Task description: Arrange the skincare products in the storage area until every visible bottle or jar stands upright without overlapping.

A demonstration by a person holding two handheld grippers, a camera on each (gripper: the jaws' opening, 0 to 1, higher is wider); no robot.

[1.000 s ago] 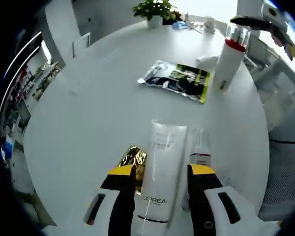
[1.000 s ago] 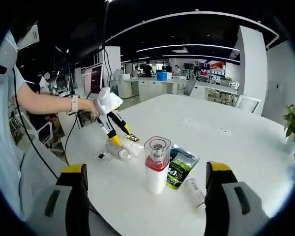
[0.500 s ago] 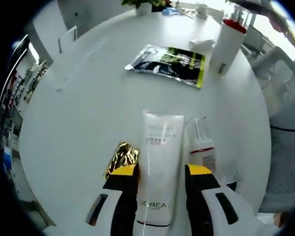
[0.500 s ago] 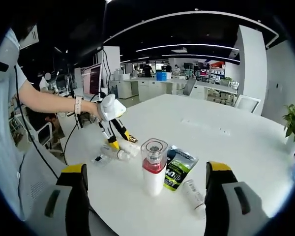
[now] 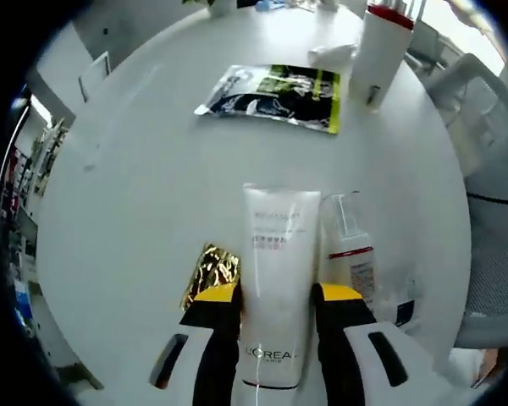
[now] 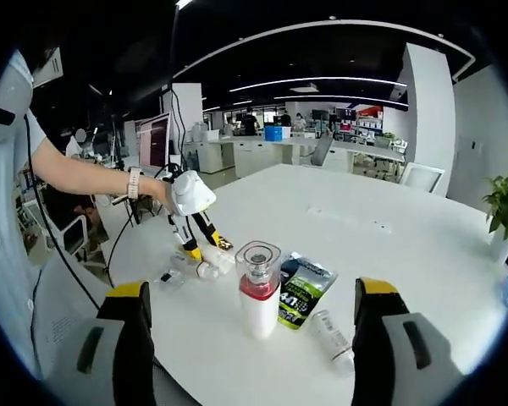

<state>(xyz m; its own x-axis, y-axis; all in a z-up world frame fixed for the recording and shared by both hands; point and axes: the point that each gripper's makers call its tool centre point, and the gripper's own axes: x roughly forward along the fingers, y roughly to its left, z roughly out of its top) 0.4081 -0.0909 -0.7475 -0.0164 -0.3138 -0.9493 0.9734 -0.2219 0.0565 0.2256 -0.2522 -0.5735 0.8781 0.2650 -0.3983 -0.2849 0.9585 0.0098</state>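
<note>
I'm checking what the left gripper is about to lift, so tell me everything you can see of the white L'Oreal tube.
The white L'Oreal tube is a smooth plastic squeeze tube lying flat on the white table. Its flat crimped end points away from the camera, with small print below it and the brand name near the left gripper, whose jaws flank its sides closely. A clear pump bottle lies alongside, and a gold foil packet lies on its other side.

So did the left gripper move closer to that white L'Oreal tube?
Yes. The left gripper has slid forward along the white L'Oreal tube lying on the table; its jaws now sit tight against the tube's sides, nearer the gold foil packet.
</note>
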